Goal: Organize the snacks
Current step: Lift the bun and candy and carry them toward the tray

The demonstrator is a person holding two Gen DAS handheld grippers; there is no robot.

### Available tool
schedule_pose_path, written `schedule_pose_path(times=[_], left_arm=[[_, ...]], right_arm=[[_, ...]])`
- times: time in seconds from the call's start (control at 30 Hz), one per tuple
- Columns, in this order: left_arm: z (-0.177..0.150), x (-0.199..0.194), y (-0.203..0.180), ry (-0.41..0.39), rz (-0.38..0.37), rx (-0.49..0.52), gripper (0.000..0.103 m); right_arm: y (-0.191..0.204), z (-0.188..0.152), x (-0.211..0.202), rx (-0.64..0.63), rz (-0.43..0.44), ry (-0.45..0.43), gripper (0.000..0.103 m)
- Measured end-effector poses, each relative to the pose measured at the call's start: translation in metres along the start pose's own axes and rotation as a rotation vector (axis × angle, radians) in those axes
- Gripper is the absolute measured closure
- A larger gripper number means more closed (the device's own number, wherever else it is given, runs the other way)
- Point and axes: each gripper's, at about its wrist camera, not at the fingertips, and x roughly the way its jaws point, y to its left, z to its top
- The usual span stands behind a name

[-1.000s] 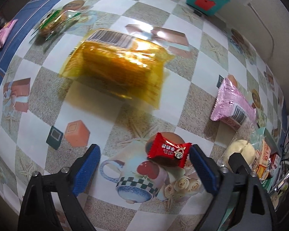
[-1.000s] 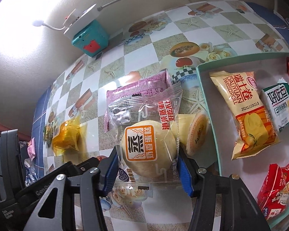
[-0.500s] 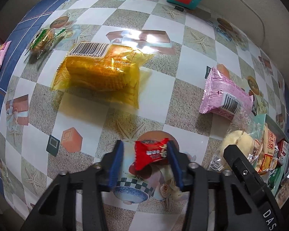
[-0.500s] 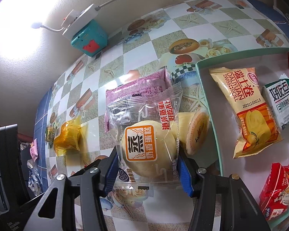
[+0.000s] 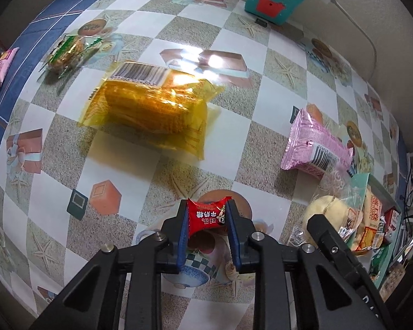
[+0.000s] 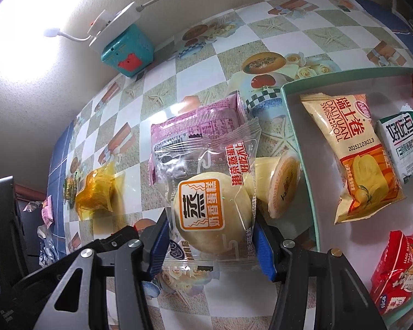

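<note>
Reading "SWISS ROLL" on yellow packet [image 6: 355,156], tray [image 6: 297,126]

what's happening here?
A person is sorting snacks with two handheld grippers. The left gripper has just closed on a small red candy on the checkered table. The right gripper holds a clear-wrapped steamed cake beside the green tray, which already contains several packets.

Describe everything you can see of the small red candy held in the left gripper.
The red candy is a small glossy foil wrapper with white characters and a cartoon face, its crimped ends flaring out. The left gripper has just closed on it, blue pads pressing both sides. It sits above the checked tablecloth, over a printed cup picture; whether it touches the cloth is unclear.
</note>
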Motion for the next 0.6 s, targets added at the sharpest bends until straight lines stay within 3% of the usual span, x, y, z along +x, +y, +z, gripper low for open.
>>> schedule_pose_path(times=[0.4, 0.6], left_arm=[[0.001, -0.038, 0.028, -0.056, -0.025, -0.074, 0.077], [-0.02, -0.07, 0.065, -0.081, -0.041, -0.099, 0.077]], right_arm=[[0.004, 0.0, -0.021, -0.017, 0.025, -0.011, 0.045], [0.002, -0.004, -0.04, -0.018, 0.034, -0.015, 0.045]])
